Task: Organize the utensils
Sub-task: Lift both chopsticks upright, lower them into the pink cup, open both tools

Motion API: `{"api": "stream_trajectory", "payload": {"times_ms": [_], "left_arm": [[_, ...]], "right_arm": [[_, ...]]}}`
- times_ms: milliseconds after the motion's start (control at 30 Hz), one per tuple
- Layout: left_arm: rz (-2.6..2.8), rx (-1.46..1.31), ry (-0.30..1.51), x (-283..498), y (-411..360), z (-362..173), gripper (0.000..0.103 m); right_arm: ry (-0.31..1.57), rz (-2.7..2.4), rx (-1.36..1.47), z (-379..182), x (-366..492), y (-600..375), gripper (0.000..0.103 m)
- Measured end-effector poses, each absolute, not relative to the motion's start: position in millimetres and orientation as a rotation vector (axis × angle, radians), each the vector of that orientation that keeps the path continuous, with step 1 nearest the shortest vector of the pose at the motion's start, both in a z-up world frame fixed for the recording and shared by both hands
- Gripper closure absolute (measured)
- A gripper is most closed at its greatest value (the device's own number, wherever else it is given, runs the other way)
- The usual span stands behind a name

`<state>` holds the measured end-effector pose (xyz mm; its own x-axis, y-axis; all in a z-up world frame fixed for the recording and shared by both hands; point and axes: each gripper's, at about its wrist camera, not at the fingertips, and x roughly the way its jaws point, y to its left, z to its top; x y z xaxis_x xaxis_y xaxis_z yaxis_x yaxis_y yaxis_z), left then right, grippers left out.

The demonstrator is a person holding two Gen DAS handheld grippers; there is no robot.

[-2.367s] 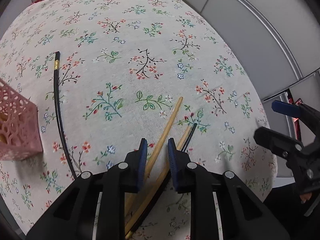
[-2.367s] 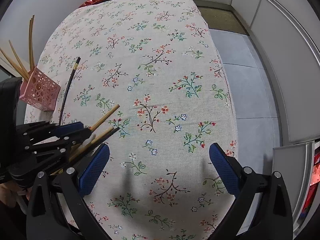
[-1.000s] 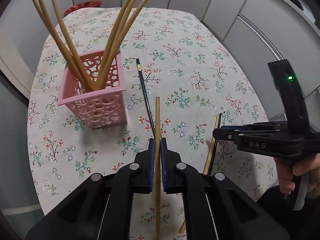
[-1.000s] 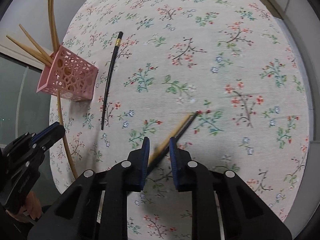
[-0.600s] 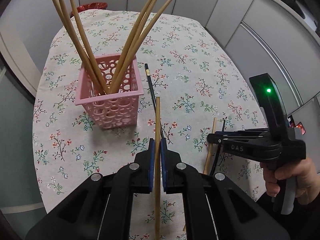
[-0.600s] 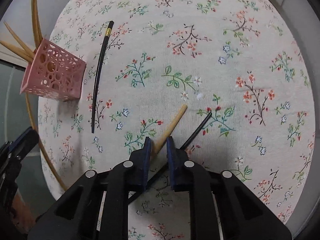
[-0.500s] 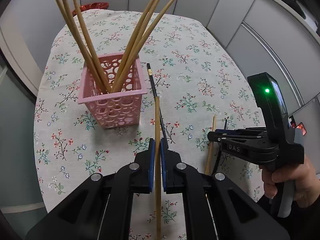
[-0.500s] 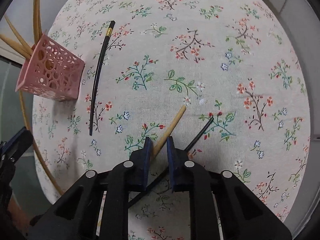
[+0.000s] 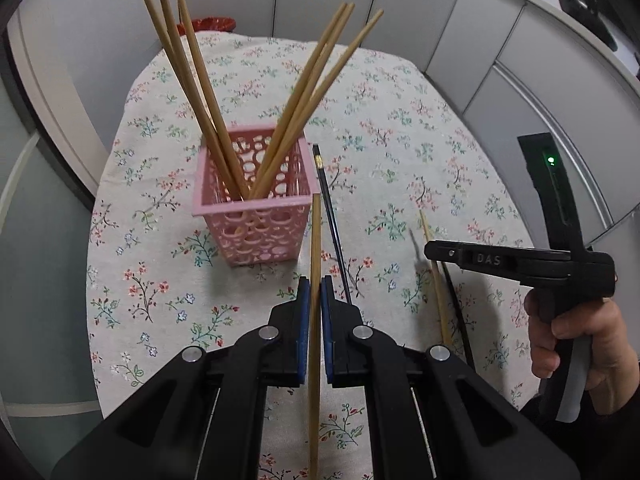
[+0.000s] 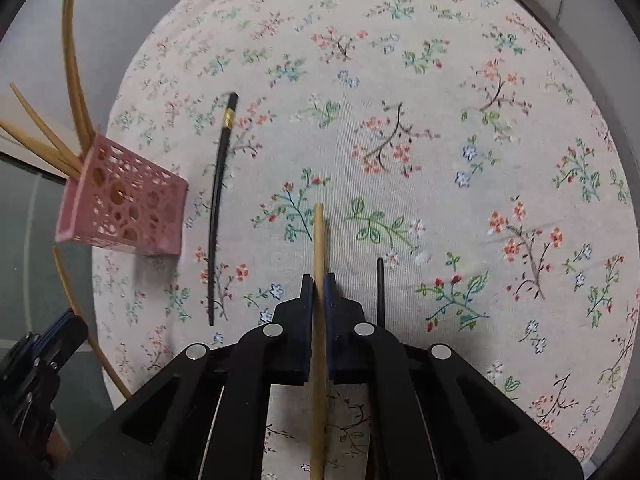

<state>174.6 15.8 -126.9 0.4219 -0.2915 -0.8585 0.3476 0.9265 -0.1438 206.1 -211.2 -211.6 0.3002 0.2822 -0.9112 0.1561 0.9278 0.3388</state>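
Note:
My left gripper [image 9: 315,294] is shut on a wooden chopstick [image 9: 315,248] and holds it above the cloth, its tip near the front right corner of the pink perforated basket [image 9: 256,220], which holds several wooden chopsticks [image 9: 288,120]. My right gripper [image 10: 319,286] is shut on another wooden chopstick [image 10: 319,240] low over the cloth; it also shows in the left wrist view [image 9: 434,276]. A black chopstick [image 10: 218,208] lies right of the basket [image 10: 120,204]. A second black chopstick [image 10: 380,292] lies just right of my right gripper.
The round table carries a floral cloth [image 10: 400,120]. A red object [image 9: 206,24] sits at the far edge. Grey cabinet panels [image 9: 460,40] stand behind the table. The table edge drops off on the left.
My left gripper has carried its chopstick closer to the basket. My right gripper has closed on the wooden chopstick and turned it straight ahead.

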Motion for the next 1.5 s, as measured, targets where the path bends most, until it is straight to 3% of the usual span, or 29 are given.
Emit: {"api": "stream_trajectory", "payload": {"times_ms": [900,1500], "left_arm": [[-0.268,-0.142,0.432,133.4,67.9,26.1,0.097],[-0.185,-0.098,0.560,199.1,57.1,-9.2,0.097]], "right_arm": [[0.558,0.186,0.262,2.5,134.5,-211.8,0.099],[0.343,0.267,0.325,-0.8,181.8,-170.4,0.099]]}}
